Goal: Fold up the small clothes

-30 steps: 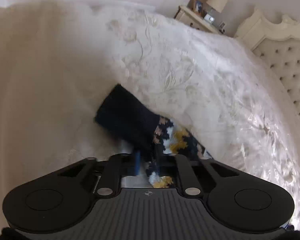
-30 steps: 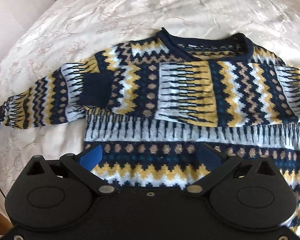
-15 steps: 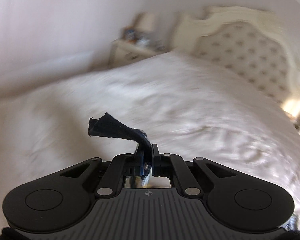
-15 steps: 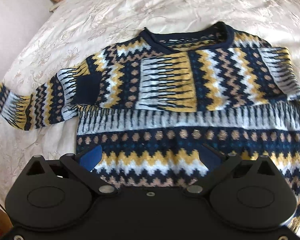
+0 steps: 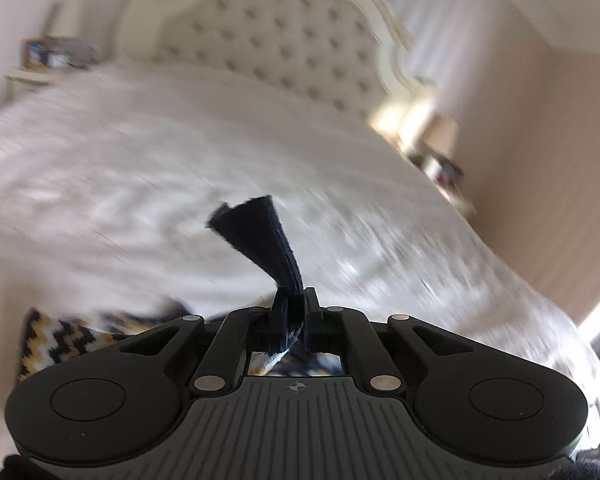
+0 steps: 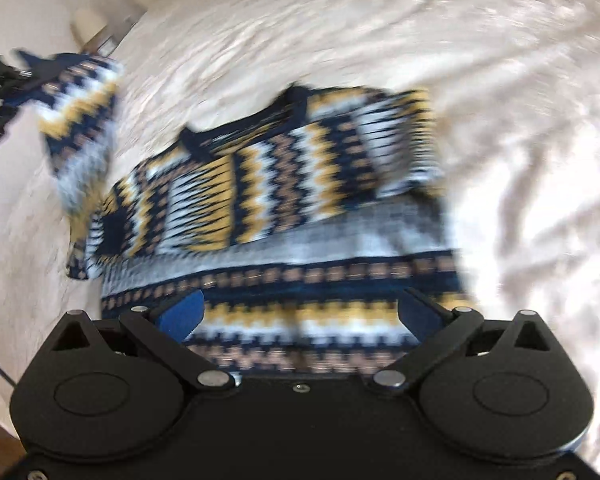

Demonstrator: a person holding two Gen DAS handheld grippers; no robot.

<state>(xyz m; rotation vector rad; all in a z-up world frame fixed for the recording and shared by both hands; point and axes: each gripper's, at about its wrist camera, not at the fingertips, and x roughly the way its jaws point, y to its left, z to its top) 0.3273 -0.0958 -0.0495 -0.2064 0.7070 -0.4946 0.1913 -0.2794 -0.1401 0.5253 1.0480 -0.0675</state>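
Observation:
A navy, yellow and white patterned sweater (image 6: 292,208) lies on the white bedspread (image 6: 520,140), one sleeve folded across its chest. My left gripper (image 5: 296,300) is shut on the navy cuff (image 5: 260,236) of the other sleeve and holds it up above the bed. In the right wrist view that lifted sleeve (image 6: 80,120) hangs at the far left, below the left gripper. A patch of the sweater (image 5: 56,344) shows low left in the left wrist view. My right gripper (image 6: 300,312) is open and empty over the sweater's hem, its blue fingertips (image 6: 182,314) spread wide.
A tufted cream headboard (image 5: 268,36) stands at the far end of the bed. A nightstand with a lamp (image 5: 52,52) is on the left and another lit one (image 5: 436,148) on the right. The bedspread (image 5: 120,168) stretches wide around the sweater.
My left gripper has lifted the sleeve cuff off the bed and swung round toward the headboard. The sleeve now hangs in the air. My right gripper shifted slightly and stays open.

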